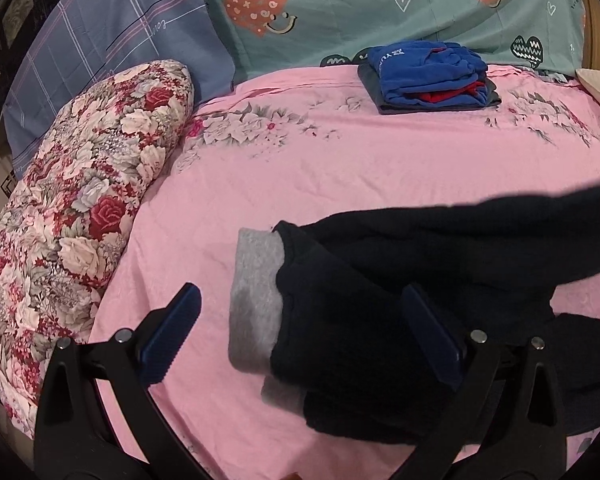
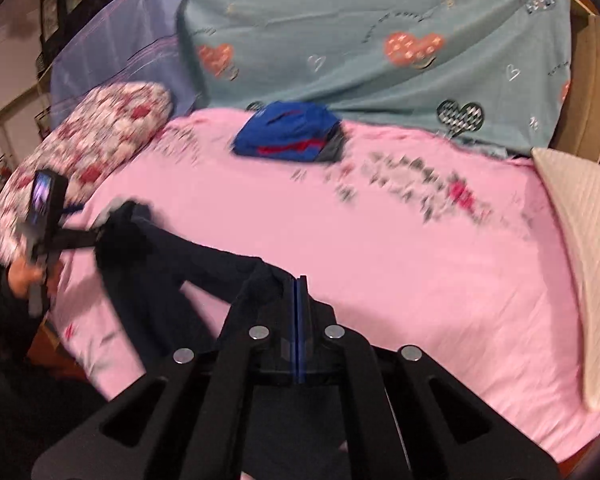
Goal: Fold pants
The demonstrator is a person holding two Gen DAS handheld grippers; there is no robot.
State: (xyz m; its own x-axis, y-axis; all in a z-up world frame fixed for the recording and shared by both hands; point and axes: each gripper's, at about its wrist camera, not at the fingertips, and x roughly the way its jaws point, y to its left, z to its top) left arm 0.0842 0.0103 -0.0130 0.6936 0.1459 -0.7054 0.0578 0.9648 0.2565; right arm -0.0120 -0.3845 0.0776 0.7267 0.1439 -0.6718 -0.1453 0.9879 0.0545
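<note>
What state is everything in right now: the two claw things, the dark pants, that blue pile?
left gripper: open, pants cuff between its fingers, not pinched.
right gripper: shut on the pants.
pants: unfolded, one end raised.
blue pile: folded, stacked.

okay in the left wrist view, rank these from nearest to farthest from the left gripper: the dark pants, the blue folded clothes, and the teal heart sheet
From the left gripper:
1. Dark pants, between its open fingers, low and right of centre.
2. Blue folded clothes, across the pink bed, upper right.
3. Teal heart sheet, behind the clothes, along the top.
</note>
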